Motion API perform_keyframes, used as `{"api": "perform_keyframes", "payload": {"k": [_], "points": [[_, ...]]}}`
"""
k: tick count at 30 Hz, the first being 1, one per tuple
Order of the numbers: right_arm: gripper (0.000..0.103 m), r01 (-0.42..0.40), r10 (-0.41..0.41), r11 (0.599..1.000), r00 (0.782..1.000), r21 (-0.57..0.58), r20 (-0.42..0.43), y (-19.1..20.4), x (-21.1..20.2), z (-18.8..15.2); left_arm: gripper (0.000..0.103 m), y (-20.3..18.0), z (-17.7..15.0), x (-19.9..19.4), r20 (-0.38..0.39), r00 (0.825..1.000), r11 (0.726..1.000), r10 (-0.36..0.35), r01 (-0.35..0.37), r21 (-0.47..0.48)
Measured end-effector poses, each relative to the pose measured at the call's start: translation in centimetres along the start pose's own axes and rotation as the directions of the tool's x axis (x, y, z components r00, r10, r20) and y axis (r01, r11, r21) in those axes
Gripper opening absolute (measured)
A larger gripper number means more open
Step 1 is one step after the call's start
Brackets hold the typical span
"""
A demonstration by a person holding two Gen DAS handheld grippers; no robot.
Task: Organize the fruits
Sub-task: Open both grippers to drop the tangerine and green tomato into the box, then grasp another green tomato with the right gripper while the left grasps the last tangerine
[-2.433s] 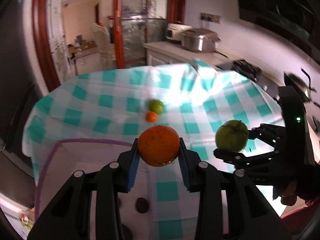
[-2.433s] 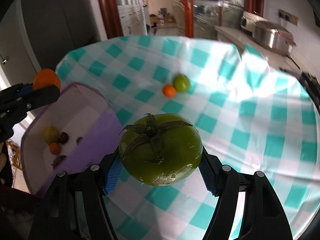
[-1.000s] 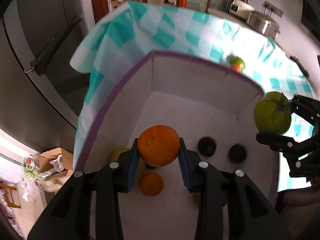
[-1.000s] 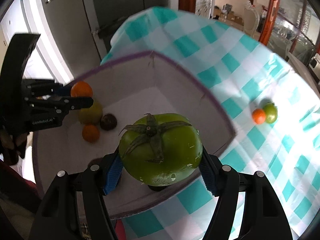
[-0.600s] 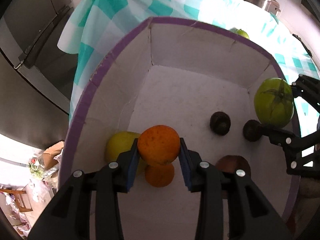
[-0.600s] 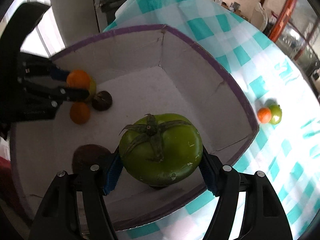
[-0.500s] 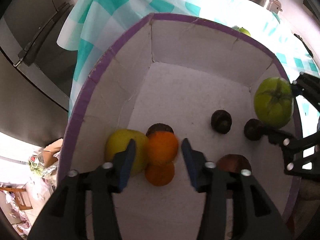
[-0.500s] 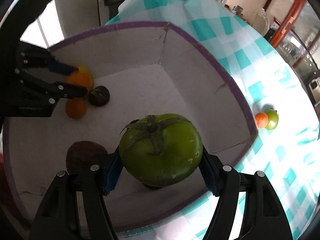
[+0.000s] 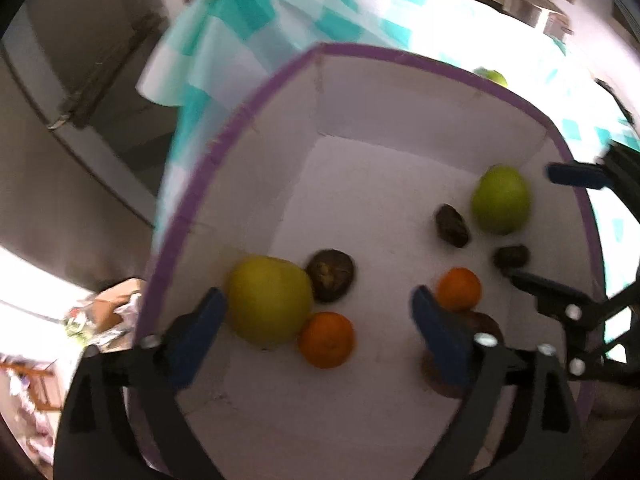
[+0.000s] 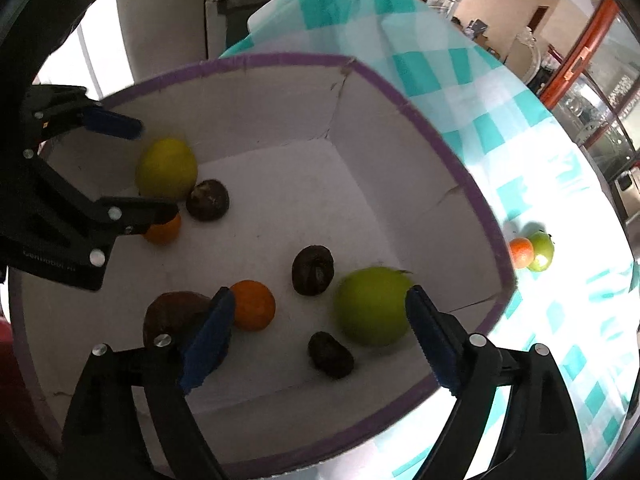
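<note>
A white cardboard box with a purple rim (image 9: pixel 248 116) (image 10: pixel 452 156) sits on the teal checked tablecloth. My left gripper (image 9: pixel 316 336) is open and empty over the box's near side. The orange (image 9: pixel 458 289) (image 10: pixel 253 305) lies loose on the box floor. My right gripper (image 10: pixel 316 340) is open and empty above the box. The green tomato (image 10: pixel 372 306) (image 9: pixel 500 205) lies on the box floor. A yellow-green fruit (image 9: pixel 270 296) (image 10: pixel 167 168), a second orange (image 9: pixel 327 339) and several dark fruits lie in the box.
A small orange (image 10: pixel 521 252) and a small green fruit (image 10: pixel 542 251) lie together on the tablecloth (image 10: pixel 448 76) beyond the box. A grey fridge door (image 9: pixel 64 112) stands left of the table. Kitchen counter with appliances lies at the back.
Both grippers opened. The orange dropped from the left gripper and the green tomato from the right; both now lie on the box floor.
</note>
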State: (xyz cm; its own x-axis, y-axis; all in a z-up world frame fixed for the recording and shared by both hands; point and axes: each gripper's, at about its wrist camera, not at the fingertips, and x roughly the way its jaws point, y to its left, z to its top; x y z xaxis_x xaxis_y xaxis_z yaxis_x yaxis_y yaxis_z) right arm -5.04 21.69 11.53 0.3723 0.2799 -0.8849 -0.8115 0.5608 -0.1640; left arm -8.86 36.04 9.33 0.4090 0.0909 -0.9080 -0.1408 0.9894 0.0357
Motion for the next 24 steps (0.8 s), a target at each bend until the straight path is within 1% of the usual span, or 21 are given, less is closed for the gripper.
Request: {"api": "perform_keyframes", "payload": {"k": [1, 3, 6, 9, 12, 16, 17, 19, 21, 22, 24], "points": [[0.087, -0.001, 0.001, 1.000, 1.000, 0.006, 0.008, -0.1, -0.2, -0.2, 0.099, 0.1, 0.0, -0.2, 0.010, 1.000, 1.000, 0.013, -0.013, -0.017], [0.087, -0.010, 0.010, 1.000, 1.000, 0.021, 0.027, -0.4, -0.9, -0.7, 0.099, 0.4, 0.1, -0.2, 0.005, 0.999, 0.998, 0.039, -0.039, -0.053], [0.087, -0.031, 0.028, 0.999, 0.997, 0.045, 0.066, -1.2, -1.8, -1.5, 0.099, 0.8, 0.3, -0.3, 0.002, 0.997, 0.995, 0.074, -0.074, -0.071], [0.088, -0.049, 0.039, 0.996, 0.992, 0.078, 0.119, -2.2, -3.1, -2.3, 0.099, 0.2, 0.3, -0.6, -0.001, 0.988, 0.987, 0.152, -0.152, -0.059], [0.088, -0.091, 0.066, 0.986, 0.983, 0.143, 0.174, -3.7, -4.4, -3.4, 0.099, -0.3, 0.4, -0.5, -0.007, 0.981, 0.979, 0.194, -0.194, -0.067], [0.088, -0.119, 0.059, 0.964, 0.969, 0.239, 0.241, -6.5, -6.4, -5.0, 0.099, -0.9, 0.4, -1.3, -0.009, 0.969, 0.964, 0.246, -0.246, -0.105], [0.088, -0.123, 0.053, 0.955, 0.966, 0.269, 0.254, -7.4, -6.8, -5.5, 0.099, -1.4, 0.5, -1.6, -0.004, 0.968, 0.962, 0.251, -0.250, -0.109], [0.088, -0.127, 0.026, 0.925, 0.961, 0.358, 0.275, -9.7, -7.4, -7.0, 0.099, -2.4, 0.9, -2.1, 0.011, 0.966, 0.961, 0.259, -0.256, -0.107], [0.088, -0.119, -0.005, 0.889, 0.963, 0.442, 0.270, -11.8, -7.4, -8.6, 0.099, -3.7, 1.5, -2.5, 0.028, 0.966, 0.962, 0.257, -0.253, -0.100], [0.088, -0.112, -0.021, 0.866, 0.966, 0.488, 0.259, -12.9, -7.2, -9.5, 0.099, -4.4, 1.8, -2.7, 0.036, 0.968, 0.965, 0.249, -0.244, -0.096], [0.088, -0.102, -0.036, 0.803, 0.975, 0.587, 0.218, -15.4, -6.1, -11.5, 0.099, -5.9, 2.6, -2.8, 0.046, 0.975, 0.972, 0.219, -0.214, -0.094]]}}
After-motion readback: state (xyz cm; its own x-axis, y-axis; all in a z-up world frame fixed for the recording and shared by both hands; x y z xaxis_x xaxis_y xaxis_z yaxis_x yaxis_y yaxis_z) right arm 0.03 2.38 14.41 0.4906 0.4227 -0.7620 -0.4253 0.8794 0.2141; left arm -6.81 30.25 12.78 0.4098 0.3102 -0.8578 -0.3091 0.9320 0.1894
